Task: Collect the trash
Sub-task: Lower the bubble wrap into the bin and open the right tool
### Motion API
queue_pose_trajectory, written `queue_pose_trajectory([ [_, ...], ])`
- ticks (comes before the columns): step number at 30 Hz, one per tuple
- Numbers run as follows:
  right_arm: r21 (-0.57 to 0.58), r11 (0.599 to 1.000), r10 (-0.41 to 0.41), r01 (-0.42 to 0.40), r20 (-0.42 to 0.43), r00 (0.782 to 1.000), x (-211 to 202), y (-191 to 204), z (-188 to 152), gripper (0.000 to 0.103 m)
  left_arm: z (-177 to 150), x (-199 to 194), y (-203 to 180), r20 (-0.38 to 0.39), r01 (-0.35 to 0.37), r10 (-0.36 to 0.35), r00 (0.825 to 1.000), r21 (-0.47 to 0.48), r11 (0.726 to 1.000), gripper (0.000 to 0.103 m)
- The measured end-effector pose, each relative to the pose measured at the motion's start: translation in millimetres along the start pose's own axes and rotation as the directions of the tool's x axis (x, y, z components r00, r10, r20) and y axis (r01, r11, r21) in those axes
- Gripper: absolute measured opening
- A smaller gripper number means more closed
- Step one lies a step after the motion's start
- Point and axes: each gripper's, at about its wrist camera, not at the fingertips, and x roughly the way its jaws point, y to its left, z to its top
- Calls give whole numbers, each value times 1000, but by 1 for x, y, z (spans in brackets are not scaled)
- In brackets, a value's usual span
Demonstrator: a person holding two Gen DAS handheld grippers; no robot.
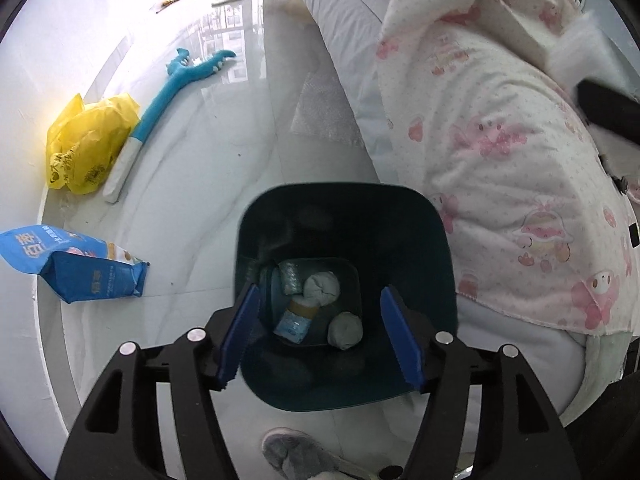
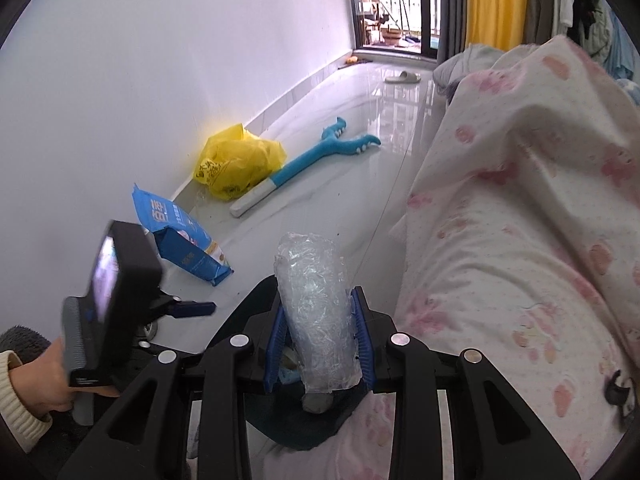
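A dark teal trash bin [image 1: 400,240] stands on the white floor beside the bed. In it lie two grey paper wads [image 1: 320,289], a small bottle [image 1: 295,320] and a bubble-wrap scrap. My left gripper [image 1: 320,334] is open and empty, right above the bin's mouth. My right gripper [image 2: 320,344] is shut on a roll of clear bubble wrap [image 2: 316,312] and holds it upright above the bin [image 2: 316,428]. A blue snack bag [image 1: 76,264] [image 2: 180,236] and a yellow plastic bag [image 1: 88,144] [image 2: 236,164] lie on the floor by the wall.
A blue dinosaur-shaped toy stick [image 1: 160,108] [image 2: 304,164] lies on the floor. A pink-patterned quilt [image 1: 500,160] [image 2: 520,240] hangs off the bed at the right, close to the bin. A grey slipper [image 1: 296,456] is below the bin. The white wall [image 2: 160,60] runs along the left.
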Motion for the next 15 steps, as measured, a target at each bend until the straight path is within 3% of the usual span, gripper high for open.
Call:
queue_pose_trajectory([
  [9,28,1000,0,3,-118,993,52,9,-6,32,3,-47,25,181,-29,29,983,-7,1000,70],
  [15,24,1000,-10,14,-181,983,82,20,-12,32,7,-89,33,333,-28,35,942,-26,999,70],
])
